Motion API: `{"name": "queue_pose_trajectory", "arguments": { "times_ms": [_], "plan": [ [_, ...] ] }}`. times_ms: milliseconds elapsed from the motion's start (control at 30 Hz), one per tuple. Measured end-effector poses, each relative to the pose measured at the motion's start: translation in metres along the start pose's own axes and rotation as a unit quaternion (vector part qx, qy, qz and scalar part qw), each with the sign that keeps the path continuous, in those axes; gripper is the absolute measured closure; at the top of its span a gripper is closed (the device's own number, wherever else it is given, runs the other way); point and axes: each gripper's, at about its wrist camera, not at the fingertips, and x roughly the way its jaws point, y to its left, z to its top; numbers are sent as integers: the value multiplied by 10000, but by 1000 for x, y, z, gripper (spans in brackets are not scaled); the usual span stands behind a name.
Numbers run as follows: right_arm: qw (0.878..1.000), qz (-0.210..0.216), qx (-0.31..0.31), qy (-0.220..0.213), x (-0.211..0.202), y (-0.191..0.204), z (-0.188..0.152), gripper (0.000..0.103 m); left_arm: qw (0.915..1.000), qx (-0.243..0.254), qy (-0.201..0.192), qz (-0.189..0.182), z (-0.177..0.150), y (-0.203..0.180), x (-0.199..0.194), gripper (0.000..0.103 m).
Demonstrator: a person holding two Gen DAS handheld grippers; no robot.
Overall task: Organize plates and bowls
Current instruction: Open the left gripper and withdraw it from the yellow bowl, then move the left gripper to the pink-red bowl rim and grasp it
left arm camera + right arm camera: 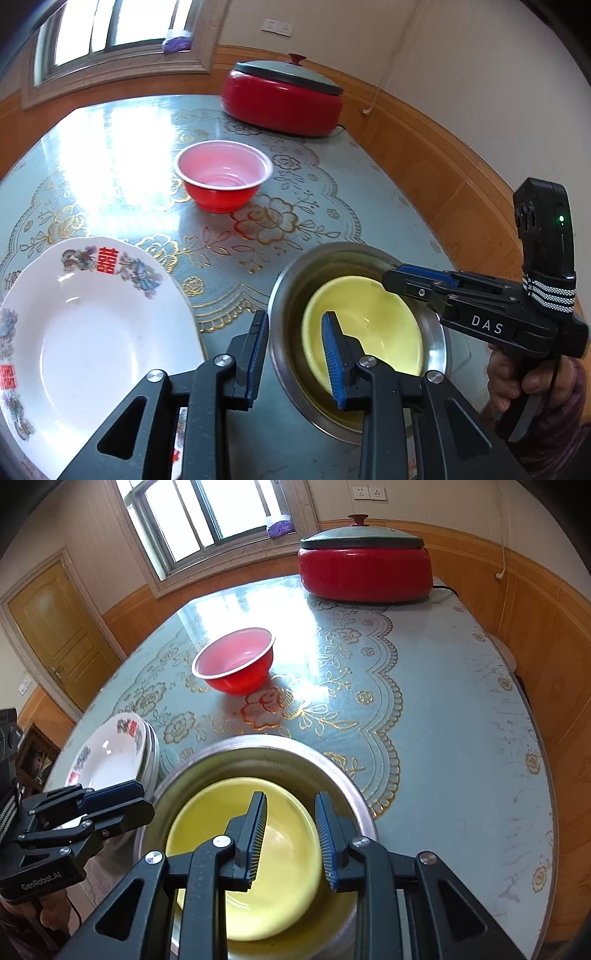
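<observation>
A yellow bowl (373,325) sits inside a steel bowl (291,295) at the table's near edge; both show in the right wrist view, the yellow bowl (291,878) in the steel bowl (258,749). My left gripper (295,354) is open, its fingers straddling the steel bowl's left rim. My right gripper (290,838) is open above the yellow bowl and holds nothing. It shows in the left wrist view (406,277) over the bowls' right rim. A red plastic bowl (223,181) stands mid-table. White flowered plates (92,347) lie stacked at the left.
A red electric pot (282,96) with a grey lid stands at the table's far side, its cord running to the wall. The table (461,720) has a blue flowered cover. A wood-panelled wall runs along the right edge. A door (55,627) is at the left.
</observation>
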Motion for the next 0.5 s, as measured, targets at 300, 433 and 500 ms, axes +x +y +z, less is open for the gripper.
{"name": "queue_pose_trajectory", "arguments": {
  "times_ms": [300,433,500],
  "plan": [
    [9992,339,181,65,21,1,32,77,9978,-616,-97,240,18,30,1,71],
    [9984,459,280,157,31,1,49,77,9950,-959,-67,269,28,45,6,71],
    [9979,550,284,164,34,2,57,77,9943,-1017,-99,315,34,49,7,71]
  ]
}}
